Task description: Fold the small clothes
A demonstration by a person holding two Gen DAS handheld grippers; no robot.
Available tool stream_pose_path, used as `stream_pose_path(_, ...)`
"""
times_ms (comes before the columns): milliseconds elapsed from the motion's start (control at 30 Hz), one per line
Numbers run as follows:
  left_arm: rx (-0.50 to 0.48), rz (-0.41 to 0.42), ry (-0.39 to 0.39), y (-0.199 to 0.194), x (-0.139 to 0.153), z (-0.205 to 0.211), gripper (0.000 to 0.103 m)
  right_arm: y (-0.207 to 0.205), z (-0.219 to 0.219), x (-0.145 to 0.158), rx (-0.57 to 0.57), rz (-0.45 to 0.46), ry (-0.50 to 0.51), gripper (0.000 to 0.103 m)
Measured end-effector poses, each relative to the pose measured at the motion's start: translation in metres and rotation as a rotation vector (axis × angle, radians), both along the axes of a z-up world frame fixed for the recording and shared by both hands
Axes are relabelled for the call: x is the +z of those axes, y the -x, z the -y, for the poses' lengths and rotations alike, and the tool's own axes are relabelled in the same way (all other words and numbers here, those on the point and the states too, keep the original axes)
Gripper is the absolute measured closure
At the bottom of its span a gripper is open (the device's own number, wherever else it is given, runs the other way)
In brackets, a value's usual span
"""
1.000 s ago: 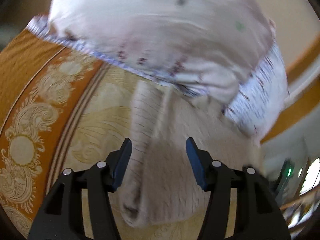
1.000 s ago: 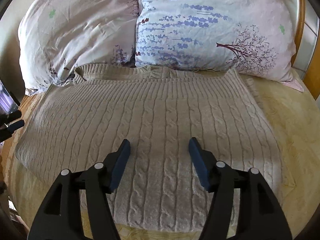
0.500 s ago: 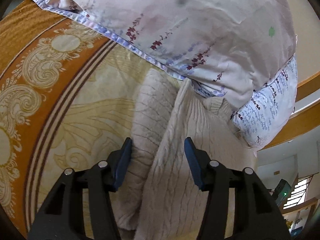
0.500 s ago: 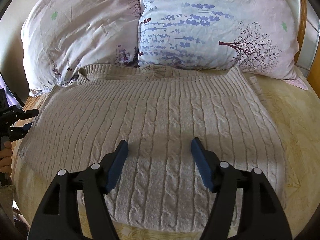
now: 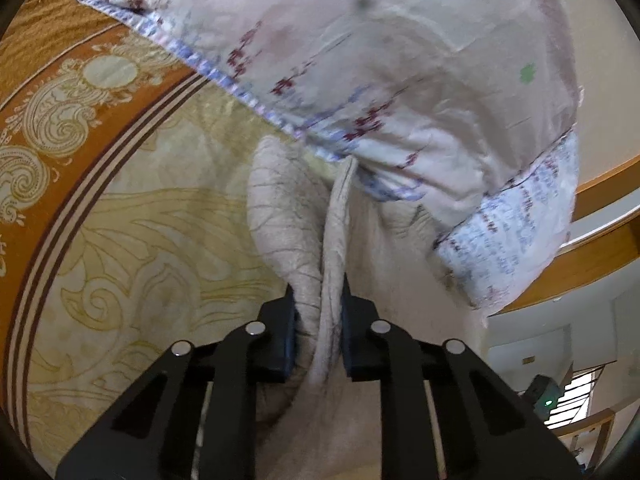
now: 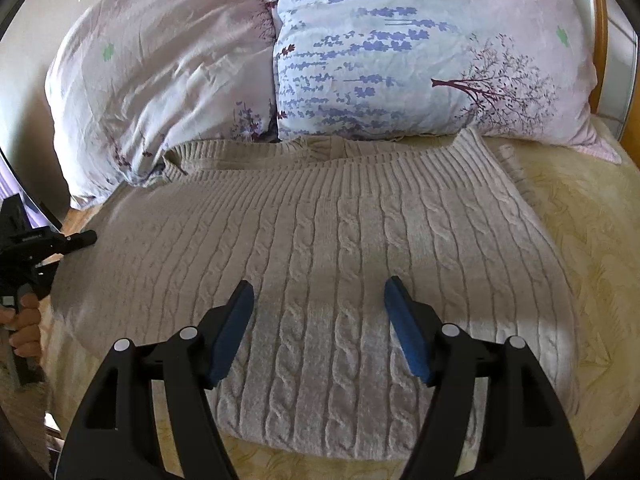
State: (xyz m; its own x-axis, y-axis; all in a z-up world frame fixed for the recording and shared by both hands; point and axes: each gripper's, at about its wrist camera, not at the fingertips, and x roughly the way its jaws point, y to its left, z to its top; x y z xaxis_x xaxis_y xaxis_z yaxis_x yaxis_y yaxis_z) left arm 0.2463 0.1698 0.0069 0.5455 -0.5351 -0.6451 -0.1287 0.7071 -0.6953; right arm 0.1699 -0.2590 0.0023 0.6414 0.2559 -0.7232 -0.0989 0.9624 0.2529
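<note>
— Inspector: What blocks the far side of the bed?
— Assistant: Two pillows [image 6: 360, 52] lie side by side along the head, touching the sweater [image 6: 320, 248] at its far edge. One pillow overhangs the sweater's folded edge in the left wrist view, so a gripper cannot pass beyond there without meeting it.
— Inspector: And the sides?
— Assistant: To the right of the sweater, a strip of bare bedspread [image 6: 592, 220] gives room. On the left, the left gripper [image 5: 318, 296], clamped on the sweater's edge, occupies that side. The right gripper [image 6: 320, 292] hangs spread wide over the sweater's near half, which lies flat and unobstructed.
— Inspector: Behind the pillows?
— Assistant: A wooden headboard [image 6: 598, 48].
</note>
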Motion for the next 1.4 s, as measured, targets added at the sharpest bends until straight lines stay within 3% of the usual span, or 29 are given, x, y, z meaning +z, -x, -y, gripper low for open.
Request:
stream_pose_path(367, -0.046, 0.167, 0.148, 0.0, 0.061, 0.05, 0.09, 0.018, 0.023, 0.008, -0.023, 0.026, -0.06, 0.034)
stream_pose_path(667, -0.204, 0.207, 0.264, -0.017, 0.088, 0.159, 0.09, 0.044, 0.073, 0.019, -0.117, 0.089, -0.107, 0.034)
stream_pose_path(867, -0.339, 0.172, 0.266, -0.028, 0.077, 0.255, 0.09, 0.06, 0.117, 0.021, -0.213, 0.124, -0.123, 0.034)
stream_pose_path(1033, -0.442, 0.04, 0.205, -0.039, 0.033, 0.331, 0.087, 0.066, 0.15, 0.013, -0.299, 0.108, -0.155, 0.034)
stream_pose_path(1133, -0.534, 0.003, 0.265, -0.036, 0.021, 0.348, 0.086, 0.069, 0.166, 0.013, -0.315, 0.101, -0.206, 0.034)
stream_pose_path(1267, -0.585, 0.095, 0.289, -0.023, 0.052, 0.321, 0.049, 0.072, 0.178, 0.024, -0.288, 0.136, -0.295, 0.034)
stream_pose_path(1333, -0.564, 0.161, 0.236, -0.015, 0.067, 0.298, 0.042, 0.068, 0.181, 0.028, -0.235, 0.139, -0.393, 0.034)
stream_pose_path(1400, -0.499, 0.196, 0.127, -0.008, 0.076, 0.265, 0.038, 0.059, 0.18, 0.029, -0.178, 0.112, -0.48, 0.034)
